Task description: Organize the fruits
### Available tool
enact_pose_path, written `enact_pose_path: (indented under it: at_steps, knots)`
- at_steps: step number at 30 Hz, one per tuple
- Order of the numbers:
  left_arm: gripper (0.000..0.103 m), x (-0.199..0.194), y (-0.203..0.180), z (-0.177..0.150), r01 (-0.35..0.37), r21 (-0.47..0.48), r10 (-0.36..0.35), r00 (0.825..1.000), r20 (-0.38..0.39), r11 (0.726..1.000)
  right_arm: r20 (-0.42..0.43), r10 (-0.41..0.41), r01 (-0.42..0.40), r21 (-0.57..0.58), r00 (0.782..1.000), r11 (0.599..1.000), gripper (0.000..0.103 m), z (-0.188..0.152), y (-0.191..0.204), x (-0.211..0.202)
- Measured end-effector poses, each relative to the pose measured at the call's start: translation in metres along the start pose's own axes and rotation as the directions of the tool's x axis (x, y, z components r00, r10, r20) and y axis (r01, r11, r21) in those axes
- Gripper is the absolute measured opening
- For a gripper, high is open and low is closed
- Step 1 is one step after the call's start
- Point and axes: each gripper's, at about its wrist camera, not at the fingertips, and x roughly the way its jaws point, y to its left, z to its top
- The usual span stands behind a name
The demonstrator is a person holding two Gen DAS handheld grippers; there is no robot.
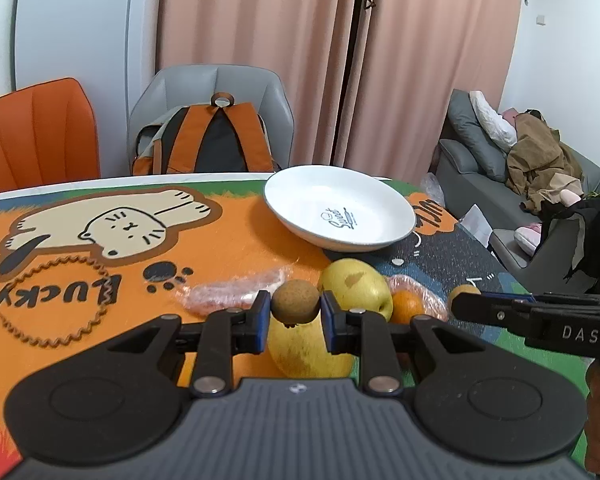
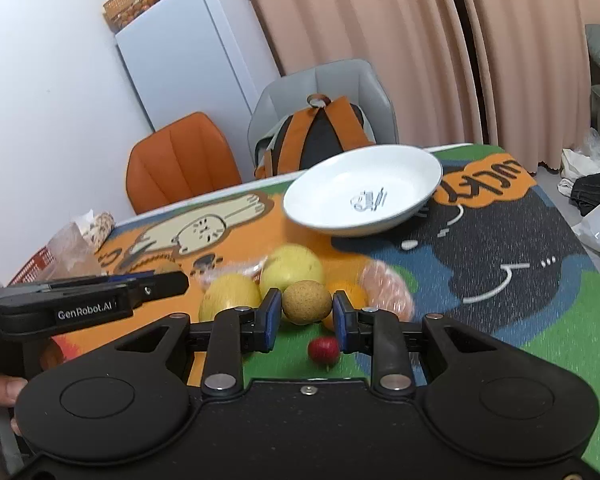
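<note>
In the left wrist view my left gripper (image 1: 295,314) is shut on a small brown round fruit (image 1: 295,303), held above a yellow mango (image 1: 300,354). A yellow-green pear (image 1: 358,286) and an orange (image 1: 407,305) in plastic wrap lie just beyond. The white plate (image 1: 300,196) sits farther back, holding nothing. My right gripper (image 2: 306,316) is shut on a second small brown fruit (image 2: 306,305). Below it lies a small red fruit (image 2: 323,349). The plate (image 2: 328,196) is ahead of it. Each gripper shows side-on in the other view: right (image 1: 466,301), left (image 2: 176,280).
A cartoon cat mat (image 1: 228,248) covers the table. A pink plastic-wrapped item (image 1: 228,296) lies left of the fruit pile. Behind the table stand an orange chair (image 1: 40,136) and a grey chair with a backpack (image 1: 212,140). A sofa (image 1: 480,152) is to the right.
</note>
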Motion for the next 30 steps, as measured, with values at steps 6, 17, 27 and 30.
enact_pose_path:
  at_steps: [6,17,27,30]
  knots:
    - [0.025,0.012,-0.003,0.016,-0.007,0.005,0.007,1.0,0.003,1.0,0.019,0.011,-0.011,0.023,1.0,1.0,0.026,0.013,-0.013,0.008]
    - [0.025,0.042,-0.009,0.039,-0.015,0.014,0.015,1.0,-0.011,1.0,0.021,0.023,-0.024,0.045,1.0,0.999,0.026,0.037,-0.033,0.035]
    - [0.025,0.077,-0.012,0.06,-0.016,0.026,0.018,0.999,-0.046,1.0,-0.002,0.045,-0.045,0.061,0.999,0.997,0.026,0.055,-0.044,0.065]
    - [0.025,0.09,-0.013,0.065,-0.012,0.029,0.014,0.998,-0.06,1.0,-0.014,0.049,-0.048,0.067,0.999,0.997,0.026,0.06,-0.047,0.076]
